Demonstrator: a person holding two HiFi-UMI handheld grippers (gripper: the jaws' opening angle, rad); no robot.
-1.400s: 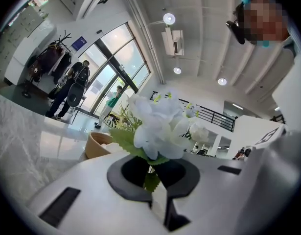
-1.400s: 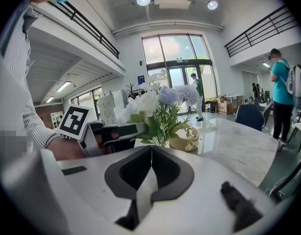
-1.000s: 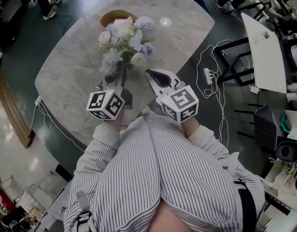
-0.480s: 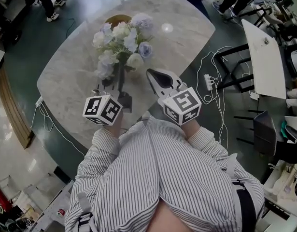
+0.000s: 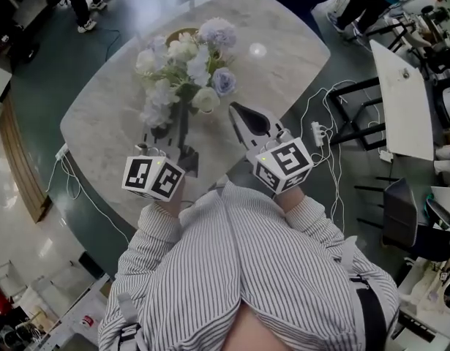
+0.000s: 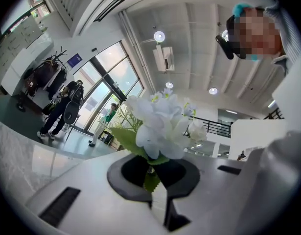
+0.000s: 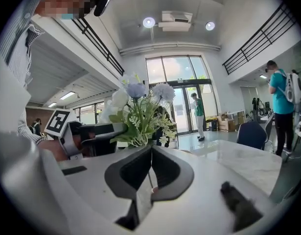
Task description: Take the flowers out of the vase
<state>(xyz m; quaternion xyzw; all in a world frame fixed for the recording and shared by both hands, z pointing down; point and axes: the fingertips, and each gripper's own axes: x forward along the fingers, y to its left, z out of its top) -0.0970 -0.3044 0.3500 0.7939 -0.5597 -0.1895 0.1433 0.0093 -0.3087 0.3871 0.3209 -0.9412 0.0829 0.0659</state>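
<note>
Left gripper (image 6: 152,173) clamped on the stems of the flowers (image 5: 184,68); right gripper (image 5: 235,110) closed on nothing.
In the head view the blooms stand at twelve o'clock of the left gripper's tips, above the marble table (image 5: 283,72), and a green leaf shows between its jaws. From the right gripper's tips the bunch lies at ten o'clock, just beside them.

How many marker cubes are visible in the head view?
2. The left cube is at the table's near edge, below the flowers; the right cube is lower right of them.
</note>
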